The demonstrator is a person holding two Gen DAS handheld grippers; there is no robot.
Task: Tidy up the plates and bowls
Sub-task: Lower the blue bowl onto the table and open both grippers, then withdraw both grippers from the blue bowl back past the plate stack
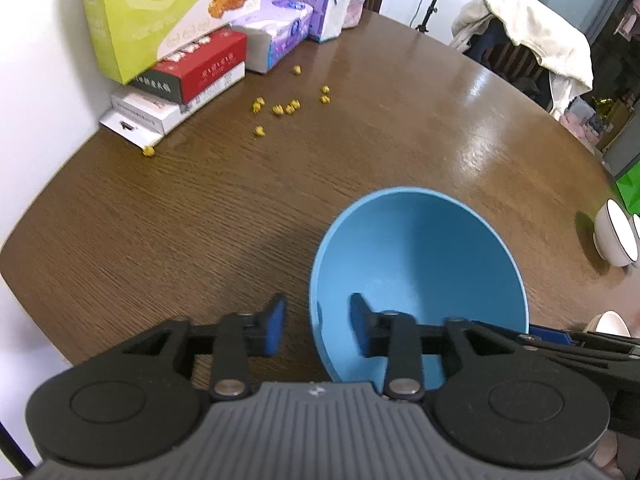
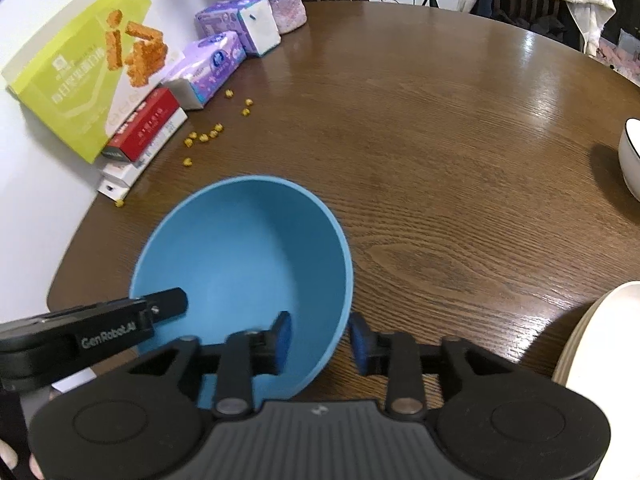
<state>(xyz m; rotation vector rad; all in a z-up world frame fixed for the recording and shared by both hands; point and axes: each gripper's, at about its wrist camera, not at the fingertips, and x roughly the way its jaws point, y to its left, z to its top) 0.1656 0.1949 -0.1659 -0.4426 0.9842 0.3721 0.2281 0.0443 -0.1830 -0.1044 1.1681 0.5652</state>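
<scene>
Left wrist view puts my left gripper (image 1: 318,324) astride the near-left rim of the round blue plastic bowl (image 1: 424,264), 1 blue pad (image 1: 276,324) outside the wall, the other inside, gaps showing, so nothing is clamped. My right gripper (image 2: 320,338) straddles the bowl's near-right rim the same way, parted and not pinching. That bowl sits on the round dark wooden table (image 2: 460,140), near me. Small yellow crumbs (image 1: 280,108) lie scattered toward the stacked boxes (image 1: 176,80). 1 white black-rimmed bowl (image 1: 614,236) stands far right.

White bowl (image 1: 616,234) cut by frame edge
</scene>
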